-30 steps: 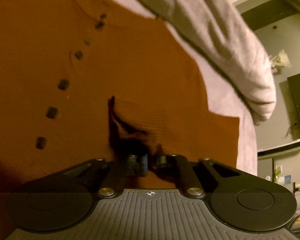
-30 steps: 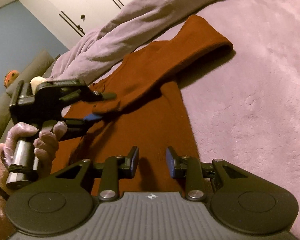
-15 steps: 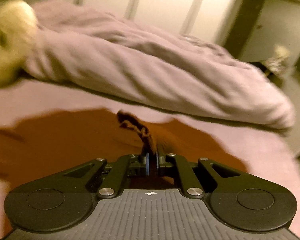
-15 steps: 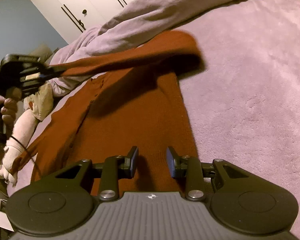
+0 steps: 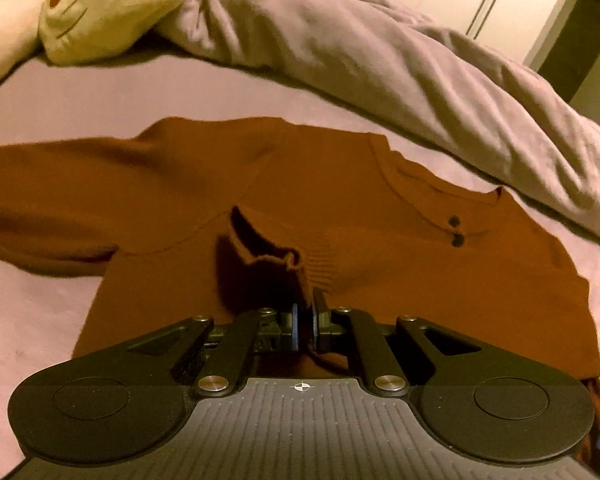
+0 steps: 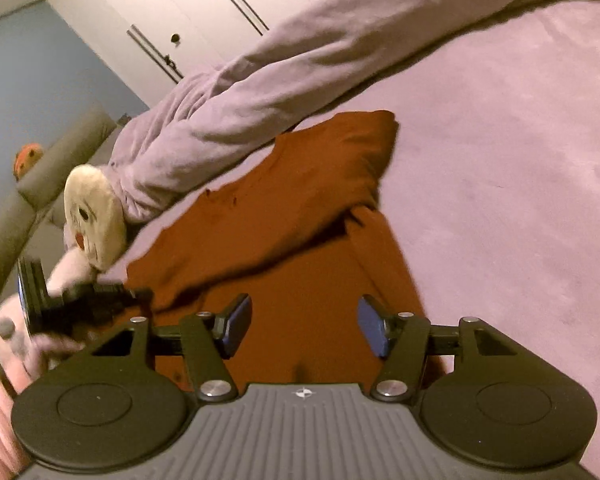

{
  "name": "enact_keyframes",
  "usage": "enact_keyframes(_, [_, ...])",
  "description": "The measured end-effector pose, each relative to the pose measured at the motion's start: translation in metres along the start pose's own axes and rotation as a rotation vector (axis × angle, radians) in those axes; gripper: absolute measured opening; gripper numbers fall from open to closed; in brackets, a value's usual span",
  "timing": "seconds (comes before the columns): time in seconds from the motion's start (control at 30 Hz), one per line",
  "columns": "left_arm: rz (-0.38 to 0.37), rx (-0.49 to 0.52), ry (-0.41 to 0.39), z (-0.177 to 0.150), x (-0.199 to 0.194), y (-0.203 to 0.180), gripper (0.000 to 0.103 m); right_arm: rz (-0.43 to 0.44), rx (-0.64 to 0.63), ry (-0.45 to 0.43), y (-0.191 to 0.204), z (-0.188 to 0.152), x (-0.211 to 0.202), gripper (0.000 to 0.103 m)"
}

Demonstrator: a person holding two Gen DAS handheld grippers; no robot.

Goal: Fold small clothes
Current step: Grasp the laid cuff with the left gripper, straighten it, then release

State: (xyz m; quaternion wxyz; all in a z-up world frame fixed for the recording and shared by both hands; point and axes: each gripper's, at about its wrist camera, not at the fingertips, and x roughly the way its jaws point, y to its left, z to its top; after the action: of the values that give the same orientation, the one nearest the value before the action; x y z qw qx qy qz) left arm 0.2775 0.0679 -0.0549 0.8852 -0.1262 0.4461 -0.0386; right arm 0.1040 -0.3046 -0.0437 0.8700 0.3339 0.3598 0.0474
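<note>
A rust-orange buttoned sweater (image 5: pixel 380 184) lies flat on the lilac bed cover (image 5: pixel 40 312). My left gripper (image 5: pixel 304 312) is shut on the ribbed cuff of one sleeve (image 5: pixel 272 260), holding it over the sweater's body. In the right wrist view that sleeve (image 6: pixel 300 216) lies folded across the sweater (image 6: pixel 300 292), and the left gripper (image 6: pixel 140 294) sits at the garment's left edge in a gloved hand (image 6: pixel 16 344). My right gripper (image 6: pixel 304 324) hovers over the lower body of the sweater. Its jaws are opening with nothing between the blue pads (image 6: pixel 236 320).
A rolled lilac duvet (image 5: pixel 400 60) runs along the far side of the sweater. A cream plush toy (image 5: pixel 112 4) lies at its left end. Bare bed cover (image 6: pixel 520 160) stretches to the right. White wardrobe doors (image 6: pixel 220 12) stand behind the bed.
The left gripper carried the sleeve cuff leftward across the sweater, so the sleeve now lies folded over the body. The right gripper's jaws have spread wider and it drew back slightly.
</note>
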Motion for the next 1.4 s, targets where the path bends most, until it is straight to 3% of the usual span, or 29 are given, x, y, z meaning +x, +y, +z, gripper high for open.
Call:
enact_keyframes(0.13, [-0.05,-0.039,0.034,0.003,0.004,0.014,0.012,0.026,0.161,-0.001,-0.012,0.018,0.035,0.058])
enact_keyframes(0.17, [-0.063,-0.042,0.039,0.004,0.006,0.014,0.017,0.029,0.209,-0.009,-0.017,0.022,0.043,0.057])
enact_keyframes(0.2, [-0.083,-0.048,0.04,0.004,0.007,0.014,0.03,0.035,0.254,-0.02,-0.022,0.026,0.049,0.057])
enact_keyframes(0.27, [-0.146,-0.063,0.044,0.004,0.009,0.015,0.046,0.043,0.325,-0.039,-0.029,0.03,0.057,0.056])
enact_keyframes(0.37, [-0.107,-0.024,0.046,0.005,0.017,0.008,0.015,0.05,0.385,-0.062,-0.037,0.034,0.066,0.052])
enact_keyframes(0.43, [-0.095,-0.011,0.048,0.009,0.019,0.006,0.014,0.032,0.379,-0.066,-0.037,0.035,0.07,0.04])
enact_keyframes(0.47, [-0.086,0.0,0.04,0.011,0.017,0.004,0.013,0.022,0.371,-0.067,-0.036,0.036,0.072,0.035])
enact_keyframes(0.53, [-0.072,0.06,-0.002,0.017,0.011,-0.005,0.013,-0.007,0.348,-0.061,-0.035,0.037,0.077,0.015])
enact_keyframes(0.63, [-0.068,0.168,-0.087,0.027,0.0,-0.019,0.012,-0.07,0.257,-0.063,-0.029,0.038,0.08,0.007])
enact_keyframes(0.77, [-0.069,0.256,-0.194,0.037,-0.01,-0.032,0.009,-0.181,0.037,-0.121,-0.004,0.033,0.076,0.007])
enact_keyframes(0.87, [-0.029,0.234,-0.186,0.038,0.004,-0.022,0.01,-0.245,-0.083,-0.123,0.009,0.024,0.083,0.006])
enact_keyframes(1.0, [0.084,0.178,-0.035,0.026,0.028,0.009,0.034,-0.255,-0.14,-0.109,0.01,0.023,0.084,0.006])
enact_keyframes(1.1, [0.058,0.122,-0.061,0.019,0.013,0.03,0.049,-0.242,-0.154,-0.074,0.01,0.025,0.078,0.009])
enact_keyframes(1.3, [0.055,0.096,-0.12,0.016,-0.017,0.034,0.052,-0.261,-0.194,-0.05,0.026,0.013,0.062,0.021])
enact_keyframes(1.4, [0.026,0.059,-0.172,0.02,-0.029,0.032,0.06,-0.258,-0.252,-0.076,0.042,0.006,0.054,0.021])
